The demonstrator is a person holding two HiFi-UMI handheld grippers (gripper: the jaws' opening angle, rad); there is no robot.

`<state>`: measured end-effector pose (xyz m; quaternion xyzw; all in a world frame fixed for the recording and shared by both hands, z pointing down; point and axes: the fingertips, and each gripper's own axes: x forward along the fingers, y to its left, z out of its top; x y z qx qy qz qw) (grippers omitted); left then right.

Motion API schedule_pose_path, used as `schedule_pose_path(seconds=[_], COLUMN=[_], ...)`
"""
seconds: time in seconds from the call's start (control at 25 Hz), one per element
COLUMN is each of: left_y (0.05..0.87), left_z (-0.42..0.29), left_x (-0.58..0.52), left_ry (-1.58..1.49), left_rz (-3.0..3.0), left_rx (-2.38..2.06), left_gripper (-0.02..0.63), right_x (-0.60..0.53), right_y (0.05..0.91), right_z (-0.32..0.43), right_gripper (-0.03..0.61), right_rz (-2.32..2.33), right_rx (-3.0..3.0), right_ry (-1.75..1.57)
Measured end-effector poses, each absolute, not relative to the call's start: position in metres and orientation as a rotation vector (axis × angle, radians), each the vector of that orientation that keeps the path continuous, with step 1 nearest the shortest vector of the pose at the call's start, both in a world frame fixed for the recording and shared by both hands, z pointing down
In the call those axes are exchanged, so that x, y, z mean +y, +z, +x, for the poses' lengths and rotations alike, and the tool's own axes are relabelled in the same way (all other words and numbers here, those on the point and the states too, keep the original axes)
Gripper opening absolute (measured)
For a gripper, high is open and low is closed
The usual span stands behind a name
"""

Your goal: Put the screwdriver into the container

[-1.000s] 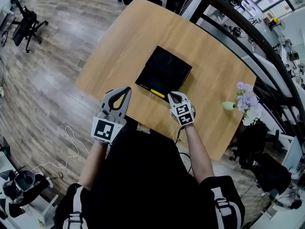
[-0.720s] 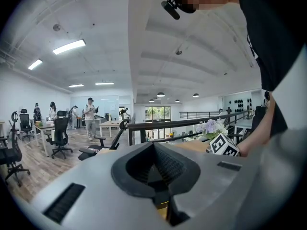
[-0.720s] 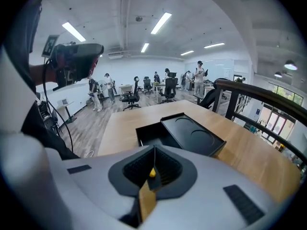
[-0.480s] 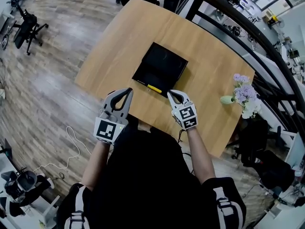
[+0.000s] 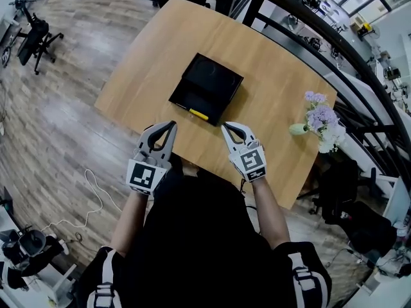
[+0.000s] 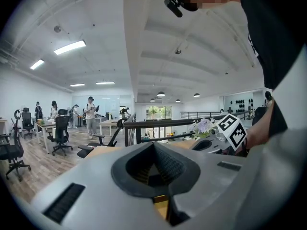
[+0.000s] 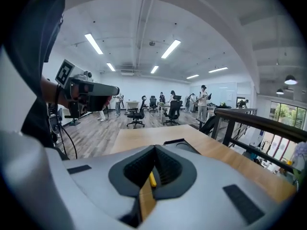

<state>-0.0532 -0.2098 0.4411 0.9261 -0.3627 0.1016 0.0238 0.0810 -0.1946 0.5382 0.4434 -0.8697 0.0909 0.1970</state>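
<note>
The black square container (image 5: 207,87) sits mid-table on the wooden table (image 5: 270,76). The yellow screwdriver (image 5: 198,114) lies along the container's near edge, apparently just inside the rim. My left gripper (image 5: 169,126) and right gripper (image 5: 225,128) hover over the table's front edge, short of the container, both shut and empty. In the right gripper view the screwdriver (image 7: 152,178) shows through the hollow of the shut jaws, with the container (image 7: 181,144) beyond. The left gripper view looks out level over the table, jaw tips (image 6: 153,144) together.
A vase of purple flowers (image 5: 319,122) stands at the table's right edge. A black railing (image 5: 334,40) runs behind the table. Office chairs (image 5: 32,27) and people stand far off on the wooden floor. A white cable (image 5: 90,197) lies on the floor at left.
My right gripper has drawn back a little from the screwdriver and container. The left gripper has barely moved. The view has shifted, so the table sits slightly higher and further left.
</note>
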Motion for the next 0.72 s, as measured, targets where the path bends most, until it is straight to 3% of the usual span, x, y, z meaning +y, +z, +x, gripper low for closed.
schedule_pose_path(seconds=[0.72], left_y=[0.451], left_z=[0.008], left_x=[-0.171], left_ry=[0.354], left_rz=[2.873], left_rx=[-1.109], left_gripper=[0.021], right_x=[-0.16], right_y=[0.518], right_z=[0.131], right_gripper=[0.026], right_rz=[1.236], right_rx=[-2.485], right_ry=[0.17])
